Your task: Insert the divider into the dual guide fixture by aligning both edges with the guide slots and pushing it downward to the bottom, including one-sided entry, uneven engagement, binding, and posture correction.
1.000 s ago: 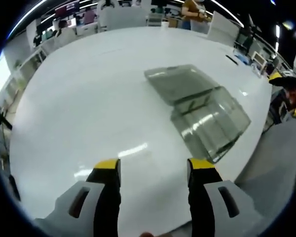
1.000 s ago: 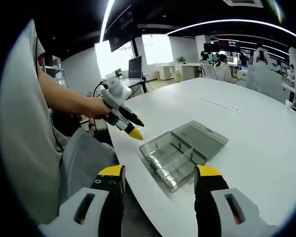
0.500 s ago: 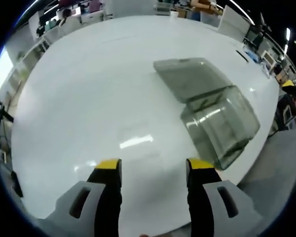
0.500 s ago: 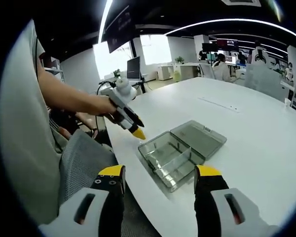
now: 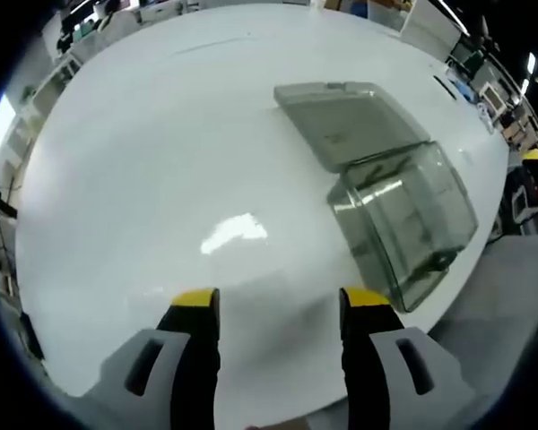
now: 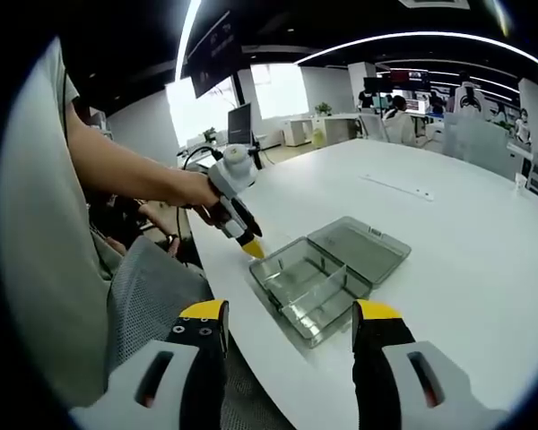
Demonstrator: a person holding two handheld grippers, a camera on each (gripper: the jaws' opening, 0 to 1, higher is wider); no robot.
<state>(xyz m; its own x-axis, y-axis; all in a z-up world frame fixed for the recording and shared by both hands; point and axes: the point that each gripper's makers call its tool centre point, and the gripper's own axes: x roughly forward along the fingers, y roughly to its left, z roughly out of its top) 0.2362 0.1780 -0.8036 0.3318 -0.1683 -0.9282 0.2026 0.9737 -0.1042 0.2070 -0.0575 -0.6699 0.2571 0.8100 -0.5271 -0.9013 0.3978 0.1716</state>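
Left gripper view looks down on a white table [image 5: 143, 161]. The left gripper [image 5: 276, 300] has its two yellow-tipped jaws wide apart with nothing between them. A clear plastic box [image 5: 403, 215] sits at about two o'clock, with its lid [image 5: 345, 121] lying open flat beside it. Thin clear walls seem to stand inside, but they are hard to make out.

In the right gripper view, the right gripper [image 6: 291, 313] is spread wide and holds nothing too. The box sits at twelve o'clock, near the table edge.
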